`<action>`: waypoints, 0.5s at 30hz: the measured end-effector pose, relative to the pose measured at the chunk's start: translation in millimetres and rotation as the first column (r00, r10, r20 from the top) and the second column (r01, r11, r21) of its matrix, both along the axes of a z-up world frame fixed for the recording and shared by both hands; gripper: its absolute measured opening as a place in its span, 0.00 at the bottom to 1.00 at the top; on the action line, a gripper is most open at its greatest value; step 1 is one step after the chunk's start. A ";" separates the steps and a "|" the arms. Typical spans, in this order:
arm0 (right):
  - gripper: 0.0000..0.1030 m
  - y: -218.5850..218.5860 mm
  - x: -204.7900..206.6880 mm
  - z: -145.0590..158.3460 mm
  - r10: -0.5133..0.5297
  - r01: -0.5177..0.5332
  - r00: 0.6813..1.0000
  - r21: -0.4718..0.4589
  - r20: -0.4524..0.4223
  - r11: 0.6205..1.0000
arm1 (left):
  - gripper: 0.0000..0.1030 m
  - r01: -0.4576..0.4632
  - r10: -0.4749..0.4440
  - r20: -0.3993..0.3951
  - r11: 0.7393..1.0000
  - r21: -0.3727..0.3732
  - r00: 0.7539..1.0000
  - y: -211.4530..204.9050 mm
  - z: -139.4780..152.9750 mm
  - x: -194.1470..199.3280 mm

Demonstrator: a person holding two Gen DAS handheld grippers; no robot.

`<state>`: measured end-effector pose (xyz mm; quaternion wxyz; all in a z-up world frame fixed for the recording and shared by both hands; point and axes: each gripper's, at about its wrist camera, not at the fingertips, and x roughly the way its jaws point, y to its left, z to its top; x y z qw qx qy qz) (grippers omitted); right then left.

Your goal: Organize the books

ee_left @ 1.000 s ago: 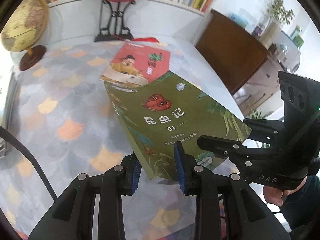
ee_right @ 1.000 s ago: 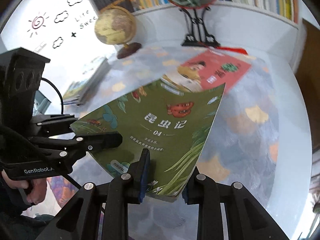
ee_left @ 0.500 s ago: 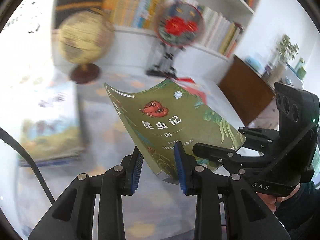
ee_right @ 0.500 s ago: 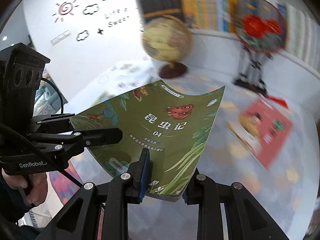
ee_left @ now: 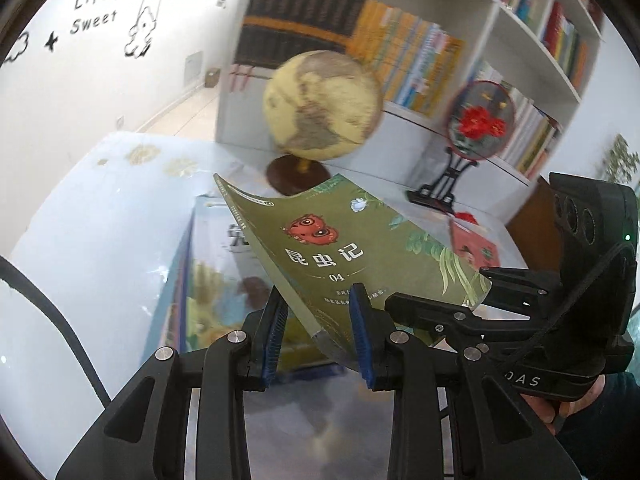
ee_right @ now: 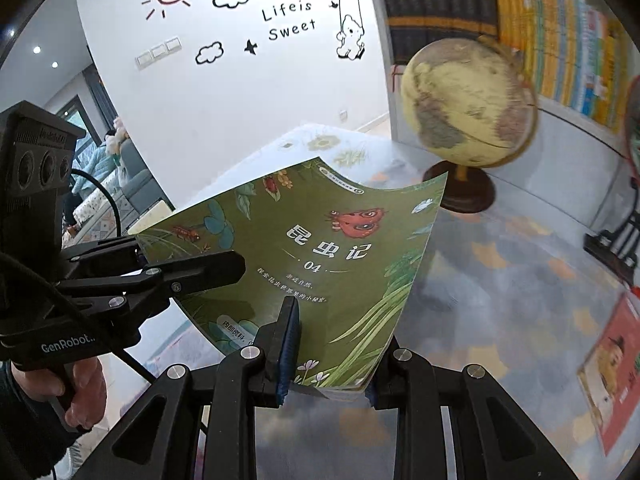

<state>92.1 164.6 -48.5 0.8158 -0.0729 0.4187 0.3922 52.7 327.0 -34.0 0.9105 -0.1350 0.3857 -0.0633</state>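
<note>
A green book [ee_left: 352, 248] [ee_right: 320, 248] with a red bug on its cover hangs tilted above the table, held by its near edge. My left gripper [ee_left: 318, 312] is shut on its spine corner, and that gripper shows from the side [ee_right: 180, 256] in the right wrist view. My right gripper [ee_right: 332, 352] is shut on the opposite near corner, its right pad hidden behind the cover; in the left wrist view it [ee_left: 440, 292] clamps the book's right corner. A large blue-edged book [ee_left: 208, 280] lies flat below the green one. A red book [ee_left: 472, 244] [ee_right: 612, 368] lies on the table to the right.
A globe [ee_left: 320, 108] [ee_right: 468, 104] on a dark foot stands just behind the held book. A round red-flower fan on a black stand [ee_left: 480, 120] is to its right. Filled bookshelves [ee_left: 420, 64] line the back wall. The table wears a grey patterned cloth [ee_right: 500, 280].
Both grippers have carried the green book up and to the left, away from the red book it lay on. The globe and the blue-edged book have come into view beneath it.
</note>
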 end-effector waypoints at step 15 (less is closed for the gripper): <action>0.29 37.2 42.0 -43.8 -0.087 0.081 0.991 -0.065 -0.103 0.995 | 0.27 -0.034 0.024 -0.129 0.997 -0.074 0.991 36.8 -63.7 30.3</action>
